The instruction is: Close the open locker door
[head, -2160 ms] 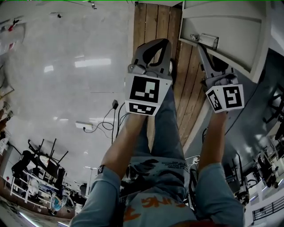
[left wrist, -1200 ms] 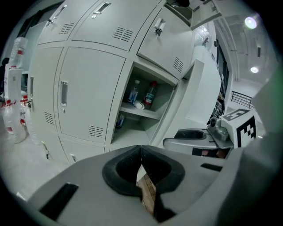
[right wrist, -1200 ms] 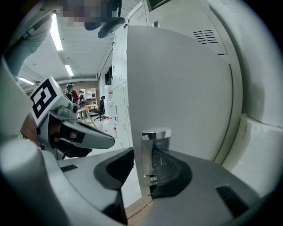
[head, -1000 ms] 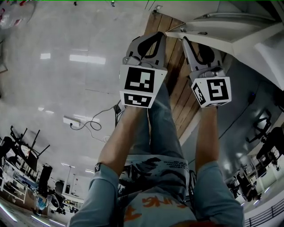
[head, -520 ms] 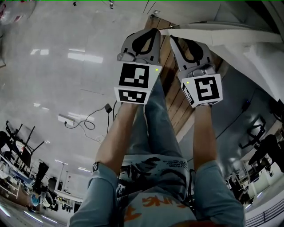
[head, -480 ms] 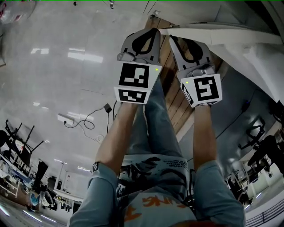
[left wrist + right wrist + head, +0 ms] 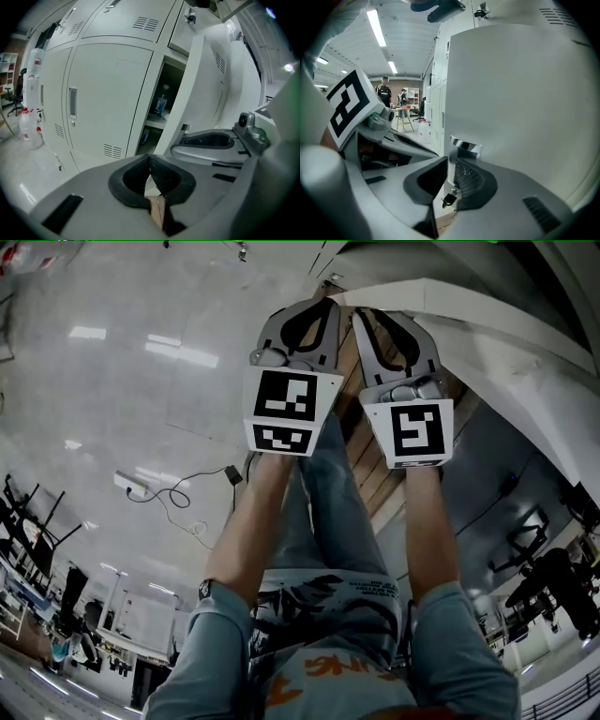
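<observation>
step: we take hold of the locker door [image 7: 525, 93], ajar before its compartment [image 7: 159, 108] | right tongs [image 7: 449, 180] have just been closing, now pinching the door handle [image 7: 461, 145]; left tongs [image 7: 151, 164] shut, empty | next: we should swing the door home, steadily

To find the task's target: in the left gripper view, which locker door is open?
The open door right of the compartment holding a bottle; it angles outward, while the handled door left of it lies flush.

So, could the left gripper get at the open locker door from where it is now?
Probably yes: the left gripper, jaws shut, points just beside the free edge of the locker door, and nothing stands between them.
</observation>
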